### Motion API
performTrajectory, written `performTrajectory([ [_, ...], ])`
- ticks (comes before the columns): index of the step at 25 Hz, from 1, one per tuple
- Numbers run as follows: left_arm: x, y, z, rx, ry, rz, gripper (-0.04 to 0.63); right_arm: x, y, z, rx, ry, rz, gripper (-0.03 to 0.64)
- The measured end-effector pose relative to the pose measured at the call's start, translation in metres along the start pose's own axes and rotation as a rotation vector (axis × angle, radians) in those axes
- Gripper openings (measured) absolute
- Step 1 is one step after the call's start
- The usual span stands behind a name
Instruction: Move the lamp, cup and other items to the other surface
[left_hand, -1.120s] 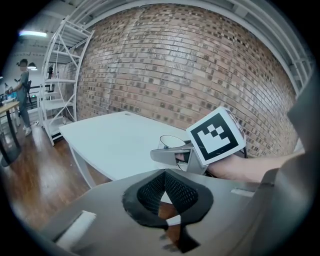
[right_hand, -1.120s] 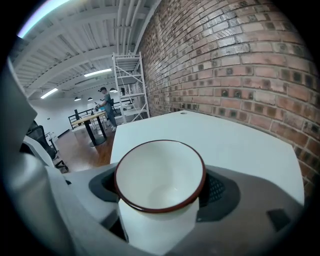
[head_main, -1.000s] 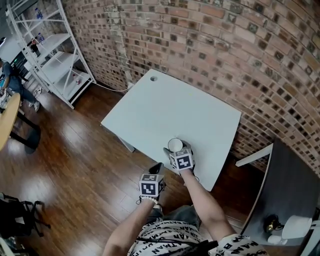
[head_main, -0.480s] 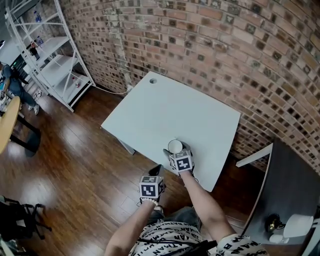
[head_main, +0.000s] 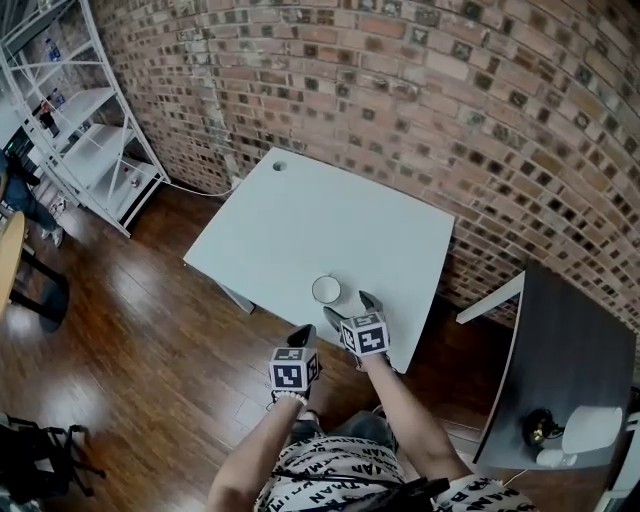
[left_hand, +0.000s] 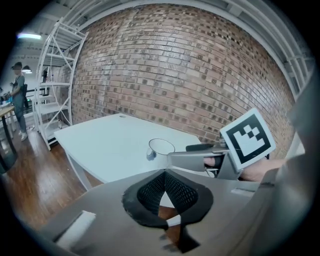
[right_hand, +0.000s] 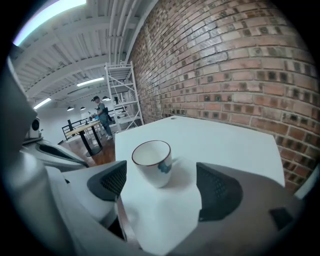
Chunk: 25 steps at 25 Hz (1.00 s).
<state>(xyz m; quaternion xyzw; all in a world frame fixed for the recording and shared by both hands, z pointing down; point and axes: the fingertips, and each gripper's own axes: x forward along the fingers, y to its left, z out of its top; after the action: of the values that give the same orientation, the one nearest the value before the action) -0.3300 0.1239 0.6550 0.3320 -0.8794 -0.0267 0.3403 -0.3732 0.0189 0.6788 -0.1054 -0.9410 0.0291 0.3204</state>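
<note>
A white cup (head_main: 326, 289) with a dark rim and a blue mark stands upright on the white table (head_main: 300, 215) near its front edge. My right gripper (head_main: 350, 306) is open just behind the cup, apart from it. In the right gripper view the cup (right_hand: 152, 161) stands free ahead of the right gripper (right_hand: 162, 185). My left gripper (head_main: 303, 336) hangs off the table's front edge, shut with nothing in it. The left gripper (left_hand: 165, 172) sees the cup (left_hand: 160, 148) past the other gripper's finger. A white lamp (head_main: 590, 432) lies on the dark grey table (head_main: 570, 350) at the right.
A brick wall (head_main: 420, 90) runs behind both tables. White metal shelving (head_main: 85, 130) stands at the far left on the wooden floor (head_main: 130, 340). A small dark object (head_main: 540, 428) sits beside the lamp. A round wooden table (head_main: 8, 255) shows at the left edge.
My right gripper has opened, let go of the cup and drawn back toward me. The cup stays on the white table. The left gripper has hardly moved.
</note>
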Motion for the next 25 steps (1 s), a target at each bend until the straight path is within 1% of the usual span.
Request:
performTrajectory([
  [3,-0.004,-0.012,0.011,0.006,-0.021,-0.030,0.000,-0.036,-0.012,-0.007,0.096,-0.007,-0.019,0.449],
  [5,-0.004,-0.024,0.016,0.017,-0.030,-0.055,0.000,-0.061,-0.024,-0.012,0.143,-0.016,-0.048,0.448],
  [11,-0.004,-0.073,0.028,0.034,-0.045,-0.152,0.001,-0.129,-0.053,-0.023,0.232,-0.069,-0.150,0.446],
  [15,-0.004,-0.103,0.026,0.090,-0.033,-0.218,0.002,-0.160,-0.065,-0.029,0.271,-0.103,-0.209,0.448],
  [21,-0.011,-0.156,0.014,0.188,0.014,-0.369,0.000,-0.213,-0.085,-0.053,0.370,-0.155,-0.343,0.448],
  [25,-0.020,-0.204,0.005,0.242,0.041,-0.497,0.002,-0.253,-0.093,-0.082,0.449,-0.182,-0.449,0.451],
])
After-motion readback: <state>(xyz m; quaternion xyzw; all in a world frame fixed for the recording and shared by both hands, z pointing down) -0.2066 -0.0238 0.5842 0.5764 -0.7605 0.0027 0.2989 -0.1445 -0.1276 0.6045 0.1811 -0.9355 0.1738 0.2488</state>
